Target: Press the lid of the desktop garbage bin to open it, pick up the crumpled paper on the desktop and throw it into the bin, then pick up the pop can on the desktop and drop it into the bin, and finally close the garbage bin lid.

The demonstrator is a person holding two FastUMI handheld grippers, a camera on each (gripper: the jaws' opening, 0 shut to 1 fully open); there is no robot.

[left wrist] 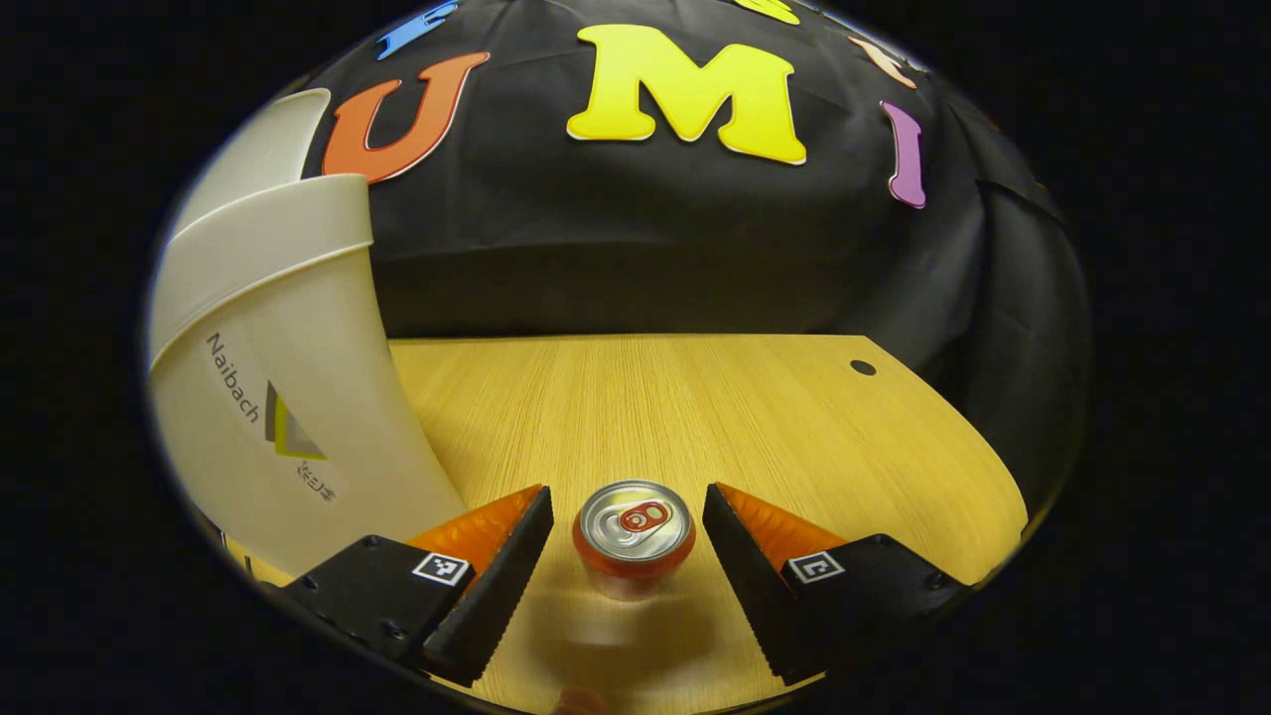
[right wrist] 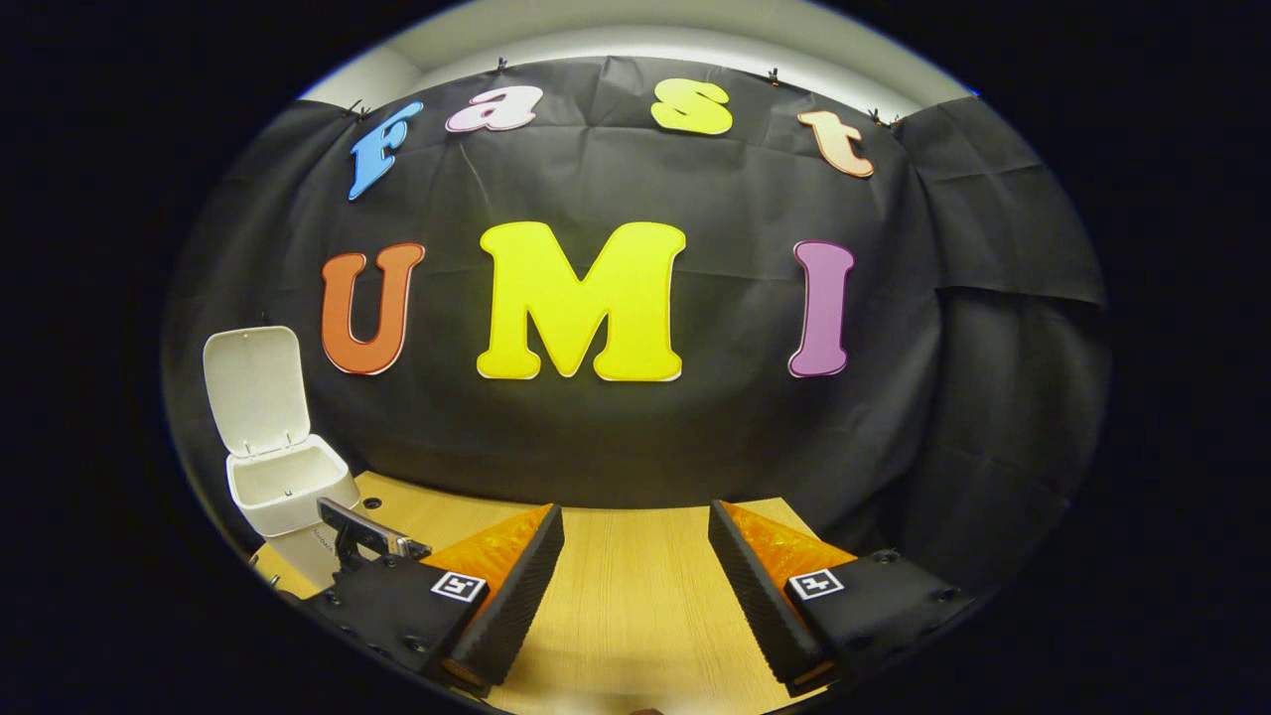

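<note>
An orange pop can (left wrist: 634,536) stands upright on the wooden table (left wrist: 695,407), its silver top facing up. My left gripper (left wrist: 628,490) is open and straddles the can, with a gap on each side between the fingers and the can. The white desktop garbage bin (left wrist: 288,397) rises close on the left of this gripper. In the right gripper view the bin (right wrist: 288,487) stands far left with its lid (right wrist: 255,389) tipped up and open. My right gripper (right wrist: 635,506) is open, held over the table with nothing between its fingers.
The black cloth wall closes off the back and right of the table. A small dark hole (left wrist: 863,367) marks the table's far right corner. Part of the left gripper's body (right wrist: 362,534) shows in front of the bin in the right gripper view.
</note>
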